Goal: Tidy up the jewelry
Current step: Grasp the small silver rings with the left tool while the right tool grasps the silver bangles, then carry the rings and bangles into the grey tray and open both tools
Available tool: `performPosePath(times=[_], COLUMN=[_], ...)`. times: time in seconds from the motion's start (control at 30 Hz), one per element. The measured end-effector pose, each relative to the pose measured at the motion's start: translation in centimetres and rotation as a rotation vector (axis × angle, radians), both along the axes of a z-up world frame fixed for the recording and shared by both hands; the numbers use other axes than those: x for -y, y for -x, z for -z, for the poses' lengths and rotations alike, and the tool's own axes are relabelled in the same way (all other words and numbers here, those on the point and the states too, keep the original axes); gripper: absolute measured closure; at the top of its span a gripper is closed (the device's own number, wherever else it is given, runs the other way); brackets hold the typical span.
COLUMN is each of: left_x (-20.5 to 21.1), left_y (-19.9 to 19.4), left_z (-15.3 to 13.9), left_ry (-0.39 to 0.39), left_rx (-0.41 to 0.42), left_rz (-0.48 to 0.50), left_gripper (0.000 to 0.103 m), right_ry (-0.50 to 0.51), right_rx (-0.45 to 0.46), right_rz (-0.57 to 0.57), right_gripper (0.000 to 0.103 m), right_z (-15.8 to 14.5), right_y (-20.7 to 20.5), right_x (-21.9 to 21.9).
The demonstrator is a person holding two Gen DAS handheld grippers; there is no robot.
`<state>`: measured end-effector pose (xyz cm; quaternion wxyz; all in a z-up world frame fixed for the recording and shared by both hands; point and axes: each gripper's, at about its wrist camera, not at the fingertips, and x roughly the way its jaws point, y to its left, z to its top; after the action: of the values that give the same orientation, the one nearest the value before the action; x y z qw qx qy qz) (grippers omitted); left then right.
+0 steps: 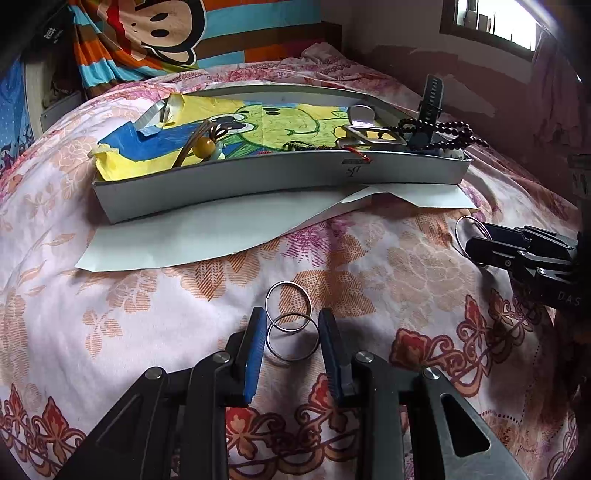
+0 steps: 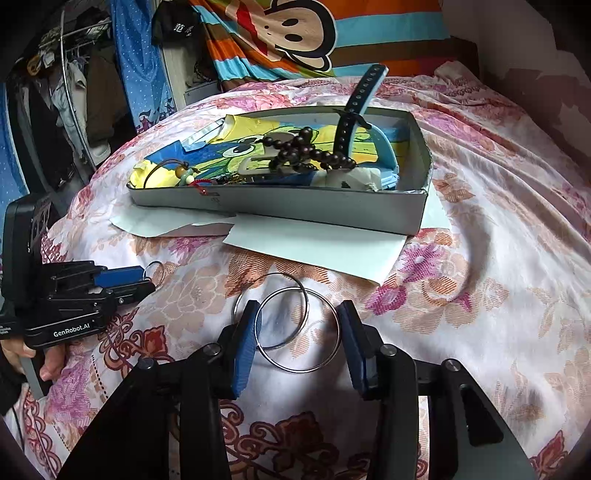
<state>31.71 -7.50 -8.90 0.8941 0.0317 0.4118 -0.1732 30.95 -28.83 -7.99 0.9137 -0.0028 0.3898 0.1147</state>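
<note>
Two small silver rings [image 1: 291, 326] lie overlapping on the floral bedspread, the nearer one between the open fingers of my left gripper [image 1: 293, 326]. Several larger silver bangles [image 2: 295, 325] lie overlapping on the bedspread between the open fingers of my right gripper [image 2: 298, 321]. Neither gripper holds anything. A shallow grey box [image 1: 280, 177], also in the right wrist view [image 2: 280, 205], sits farther back and holds dark bead strings [image 2: 306, 153], a watch strap [image 2: 351, 110], a metal buckle [image 1: 373, 134] and a yellow-bead cord [image 1: 205, 147].
White paper sheets [image 1: 207, 236] lie under the box on the bed. A striped monkey-print cloth [image 2: 295, 33] hangs behind. Clothes hang on a rack [image 2: 74, 92] at the left. A window [image 1: 495, 22] is at the far right.
</note>
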Motion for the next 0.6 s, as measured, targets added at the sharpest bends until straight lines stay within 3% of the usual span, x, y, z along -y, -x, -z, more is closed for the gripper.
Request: performPosePath(times=[0.23, 0.6], left_x=[0.9, 0.3], left_y=[1.2, 0.3], left_z=[-1.2, -6.5], left_ry=[-0.030, 0.046], left_rx=[0.034, 0.060], left_rz=[0.043, -0.027], left_gripper=[0.076, 0.076], right_ry=[0.025, -0.058], right_rx=[0.035, 0.139], right_rz=[-0.054, -0.081], right_gripper=[0.065, 0.065], right_z=[-1.0, -5.2], right_y=[1.0, 1.5], right_x=[-1.3, -0.6])
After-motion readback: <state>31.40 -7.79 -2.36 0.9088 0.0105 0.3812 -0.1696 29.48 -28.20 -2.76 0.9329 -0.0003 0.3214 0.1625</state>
